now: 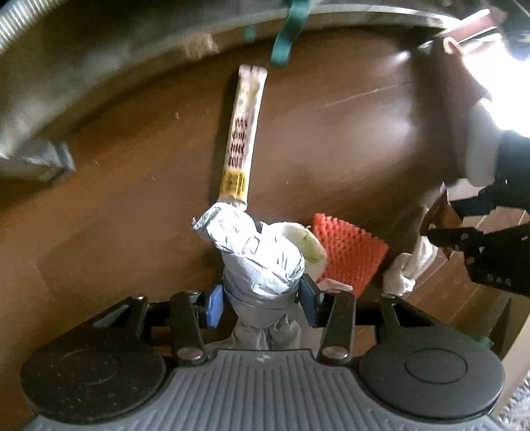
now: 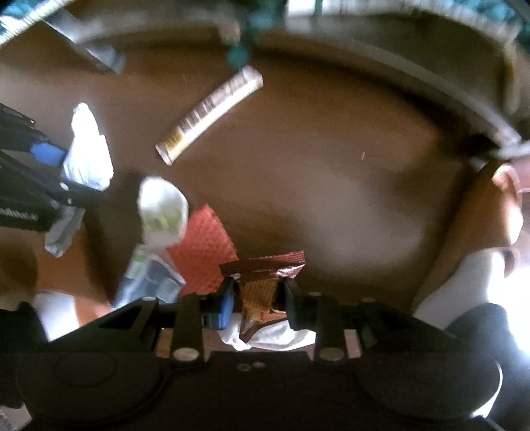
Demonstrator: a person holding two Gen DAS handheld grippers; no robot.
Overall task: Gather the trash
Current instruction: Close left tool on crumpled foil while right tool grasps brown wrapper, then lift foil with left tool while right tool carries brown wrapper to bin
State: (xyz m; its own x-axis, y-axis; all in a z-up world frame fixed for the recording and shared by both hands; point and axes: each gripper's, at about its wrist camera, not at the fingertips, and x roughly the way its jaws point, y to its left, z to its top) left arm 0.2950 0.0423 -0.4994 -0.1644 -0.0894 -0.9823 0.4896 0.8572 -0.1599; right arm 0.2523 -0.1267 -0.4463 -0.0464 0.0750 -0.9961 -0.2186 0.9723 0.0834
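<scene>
My left gripper [image 1: 261, 298] is shut on a crumpled silver wrapper [image 1: 258, 252] and holds it above the brown table [image 1: 116, 199]. My right gripper [image 2: 258, 295] is shut on a brown snack wrapper [image 2: 261, 278]. A long white stick packet [image 1: 243, 132] lies on the table ahead; it also shows in the right wrist view [image 2: 208, 112]. A white cup with green print [image 1: 308, 245] lies on its side beside an orange mesh sleeve [image 1: 347, 252]. Both show in the right wrist view too, the cup [image 2: 162, 209] and the sleeve [image 2: 205, 255]. The left gripper with the silver wrapper [image 2: 89, 149] shows at the right wrist view's left edge.
The right gripper and a white crumpled tissue [image 1: 410, 268] show at the right of the left wrist view. A metal-edged rail [image 1: 364, 16] and a green strap [image 1: 288, 36] border the table's far side. A clear plastic packet [image 2: 149, 278] lies near the sleeve. A chair back [image 2: 497, 205] stands on the right.
</scene>
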